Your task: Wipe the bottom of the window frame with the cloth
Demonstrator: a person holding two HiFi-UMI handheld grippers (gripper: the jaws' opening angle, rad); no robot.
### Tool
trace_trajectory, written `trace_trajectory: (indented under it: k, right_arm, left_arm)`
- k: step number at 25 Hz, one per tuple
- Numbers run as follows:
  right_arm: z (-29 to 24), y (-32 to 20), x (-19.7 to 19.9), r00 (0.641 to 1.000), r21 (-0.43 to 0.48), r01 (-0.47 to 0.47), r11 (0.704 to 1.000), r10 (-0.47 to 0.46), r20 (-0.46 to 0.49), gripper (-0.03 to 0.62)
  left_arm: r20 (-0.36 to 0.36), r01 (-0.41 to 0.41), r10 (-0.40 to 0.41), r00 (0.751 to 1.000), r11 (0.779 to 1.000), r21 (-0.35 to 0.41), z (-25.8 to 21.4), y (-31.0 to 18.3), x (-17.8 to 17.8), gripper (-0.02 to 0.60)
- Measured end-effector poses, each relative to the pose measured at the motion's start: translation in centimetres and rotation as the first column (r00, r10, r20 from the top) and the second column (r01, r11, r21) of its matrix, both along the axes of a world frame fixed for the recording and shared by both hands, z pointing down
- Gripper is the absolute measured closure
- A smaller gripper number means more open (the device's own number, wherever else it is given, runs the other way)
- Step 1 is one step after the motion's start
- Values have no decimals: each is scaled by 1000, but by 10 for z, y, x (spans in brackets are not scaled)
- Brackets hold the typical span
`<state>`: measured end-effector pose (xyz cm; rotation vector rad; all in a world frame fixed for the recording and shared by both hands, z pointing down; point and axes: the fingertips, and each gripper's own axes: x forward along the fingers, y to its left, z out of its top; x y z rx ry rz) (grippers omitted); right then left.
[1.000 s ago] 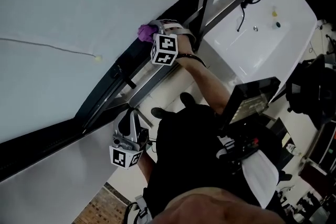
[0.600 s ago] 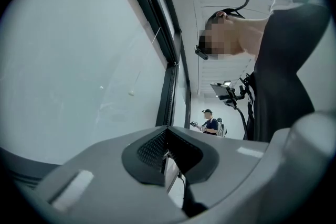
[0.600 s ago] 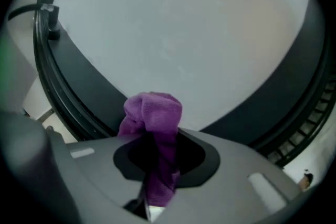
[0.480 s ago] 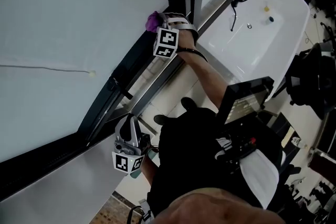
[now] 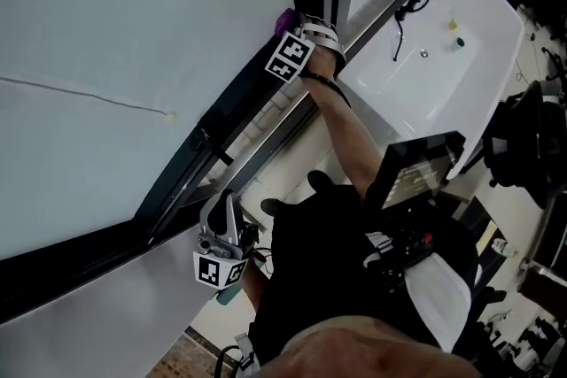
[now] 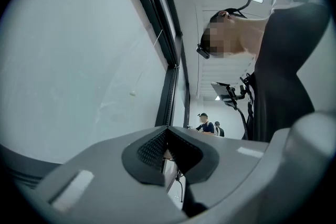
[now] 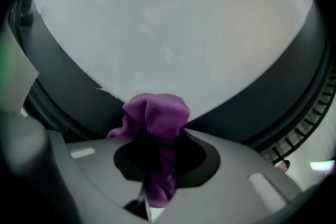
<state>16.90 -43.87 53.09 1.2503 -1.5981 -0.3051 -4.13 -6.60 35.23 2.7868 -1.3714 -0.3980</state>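
Right gripper view shows the right gripper (image 7: 157,160) clamped mid-bunch on the purple cloth (image 7: 157,113), seemingly soft, light and slip-prone, pressed against the window frame (image 7: 247,107) bottom, far along; the left gripper (image 6: 168,152) is closed, empty.

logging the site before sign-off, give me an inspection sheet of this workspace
surface: window frame bottom rail, dark, edging pale glass
job's things: purple cloth bunched where rail meets glass
clutter: small bits on white tabletop
claws: right claw shut on cloth; left claw shut, empty
cables: black cable over the tabletop; thin cord across glass
surroundings: people far behind
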Motion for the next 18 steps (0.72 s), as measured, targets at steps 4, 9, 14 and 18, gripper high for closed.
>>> trace_trajectory:
  k: [4,9,14,18]
  right_arm:
    - [-6,3,6,999,54,13,998,-10,-53,523]
    - [7,38,29,999,-123,4,992,-10,-46,533]
    - [-15,147,36,918,-127,243,962,-185,350,523]
    - [-101,223,-41,186,256,568,782,-425,886,523]
  left_arm:
    - [-13,3,-3,1000,1000,-3,1,2,-9,581]
    - [10,14,-14,1000,1000,15,-3,4,-17,581]
    - [16,124,-123,992,992,-15,3,18,-39,581]
    - [3,182,-182,983,983,-23,-1,19,-39,581]
